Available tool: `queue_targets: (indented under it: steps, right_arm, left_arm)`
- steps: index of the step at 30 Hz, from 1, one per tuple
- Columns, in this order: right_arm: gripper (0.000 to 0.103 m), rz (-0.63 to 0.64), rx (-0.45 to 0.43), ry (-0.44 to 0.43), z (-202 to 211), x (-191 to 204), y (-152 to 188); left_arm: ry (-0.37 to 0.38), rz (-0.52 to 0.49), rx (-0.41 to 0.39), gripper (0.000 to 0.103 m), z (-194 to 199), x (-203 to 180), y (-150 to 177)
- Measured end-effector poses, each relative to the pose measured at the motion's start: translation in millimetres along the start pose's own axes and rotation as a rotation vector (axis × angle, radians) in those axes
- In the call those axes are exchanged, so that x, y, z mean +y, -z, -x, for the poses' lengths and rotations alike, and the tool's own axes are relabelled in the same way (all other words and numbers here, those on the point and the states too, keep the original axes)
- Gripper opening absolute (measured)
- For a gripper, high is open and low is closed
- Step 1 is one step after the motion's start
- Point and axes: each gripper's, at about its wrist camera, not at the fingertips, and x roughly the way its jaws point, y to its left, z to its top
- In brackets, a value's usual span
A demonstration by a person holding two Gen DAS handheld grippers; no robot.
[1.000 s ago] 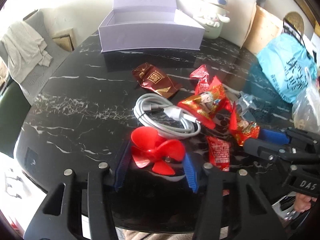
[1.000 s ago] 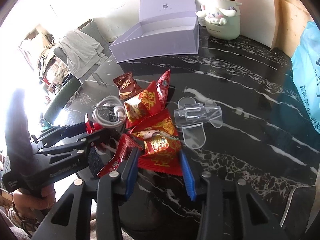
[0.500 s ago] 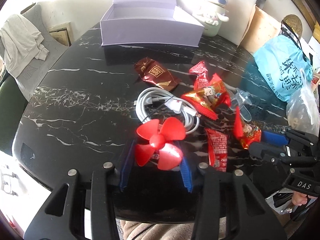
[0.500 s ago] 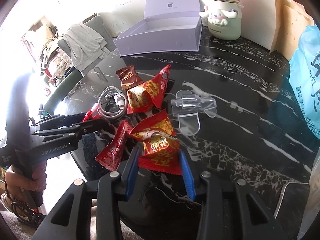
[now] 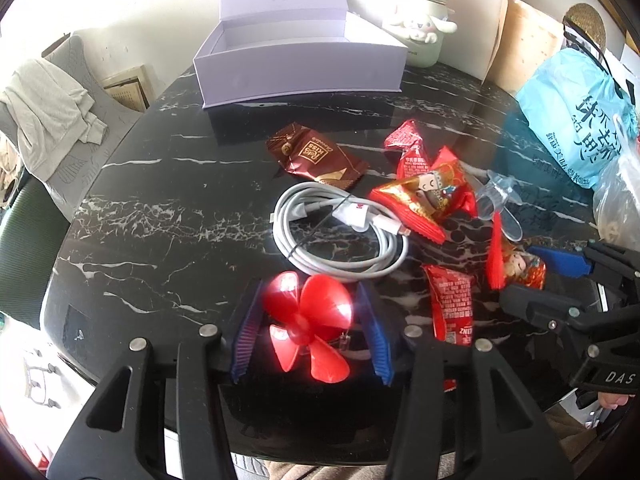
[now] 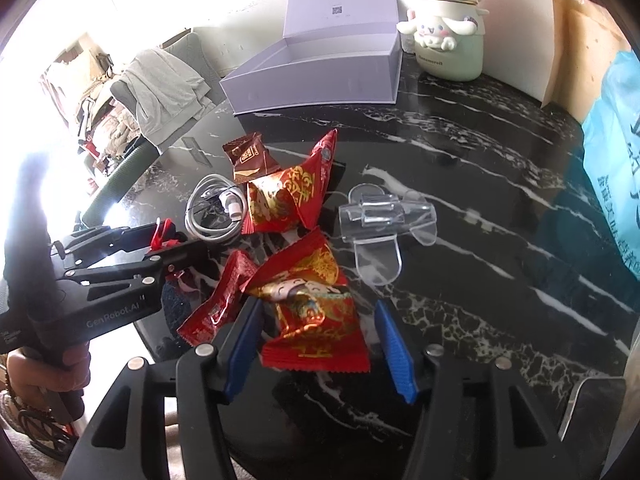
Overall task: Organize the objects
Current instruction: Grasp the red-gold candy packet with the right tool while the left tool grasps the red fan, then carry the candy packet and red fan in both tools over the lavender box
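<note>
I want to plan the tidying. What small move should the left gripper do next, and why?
Probably carry the red propeller to the open lilac box: the left gripper appears shut on it, raised off the table, and the box stands open straight ahead.

"GenRobot.AI" on left tool (image 6: 160, 240), "DAS" on right tool (image 5: 532, 276)

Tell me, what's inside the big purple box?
The purple box is open with its lid standing up. The part of the inside that shows, the back and side walls, looks bare. Its front wall hides the floor in both views, so something flat could lie there.
</note>
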Motion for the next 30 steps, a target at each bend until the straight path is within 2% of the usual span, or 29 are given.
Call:
queue_targets:
  steps: [2, 3, 4, 9, 11, 21, 25, 30]
  right_arm:
    - [0.058, 0.025, 0.002, 0.021, -1, 3, 0]
    - [0.055, 0.043, 0.003, 0.031, -1, 5, 1]
    - [0.042, 0.06, 0.004, 0.039, -2, 7, 1]
    - [0.04, 0.074, 0.011, 0.04, 1, 8, 1]
    - [0.039, 0.077, 0.011, 0.038, 2, 7, 1]
    - [0.038, 0.076, -0.004, 0.024, 8, 7, 5]
    - [0.038, 0.076, -0.014, 0.015, 12, 7, 5]
    - [0.037, 0.11, -0.038, 0.018, 18, 13, 2]
  left_arm:
    - [-0.005, 0.014, -0.009, 0.041, 1, 2, 1]
    - [-0.013, 0.03, -0.014, 0.039, 1, 3, 1]
    - [-0.009, 0.041, -0.016, 0.039, 2, 4, 1]
    - [0.04, 0.092, -0.01, 0.037, 4, 10, 2]
    - [0.058, 0.11, -0.004, 0.022, 5, 11, 2]
    - [0.065, 0.145, -0.035, 0.016, 13, 14, 2]
    - [0.078, 0.151, -0.053, 0.006, 20, 14, 1]
    - [0.091, 0.123, -0.088, 0.006, 28, 8, -3]
